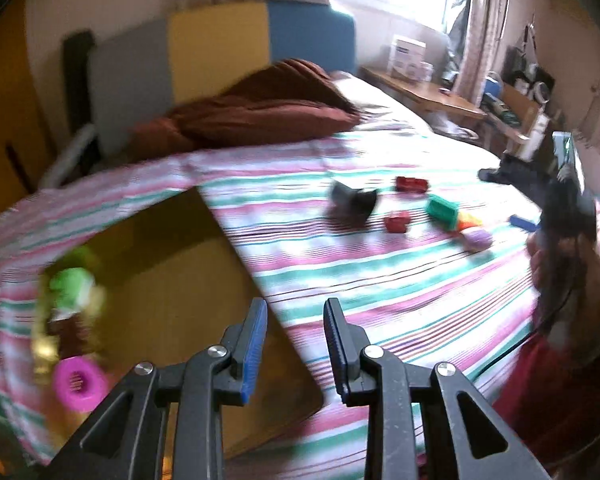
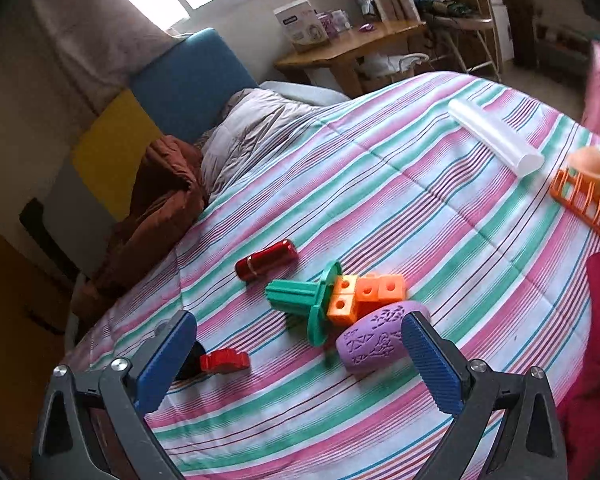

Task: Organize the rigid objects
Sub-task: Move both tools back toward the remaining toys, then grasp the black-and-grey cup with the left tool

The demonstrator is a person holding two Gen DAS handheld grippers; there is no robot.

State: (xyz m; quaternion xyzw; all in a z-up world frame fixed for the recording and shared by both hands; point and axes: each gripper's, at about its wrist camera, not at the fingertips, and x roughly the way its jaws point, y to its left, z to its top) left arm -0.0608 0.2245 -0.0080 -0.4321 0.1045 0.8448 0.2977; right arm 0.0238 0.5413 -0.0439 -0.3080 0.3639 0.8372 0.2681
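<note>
A: Your left gripper (image 1: 296, 344) hangs over the edge of the flat brown cardboard box (image 1: 188, 264) on the striped bed cover (image 1: 380, 280), jaws narrow with nothing between them.

B: And your right gripper (image 2: 296, 364)?

A: Jaws wide, empty, above the cover. Just ahead lie the purple patterned foam roller (image 2: 374, 338), the orange linked cubes (image 2: 364, 294), the green plastic spindle (image 2: 304, 300), a red scalloped block (image 2: 224, 361) and a glossy red cylinder (image 2: 266, 260); a pink ring (image 1: 78, 384) sits in the box
</note>
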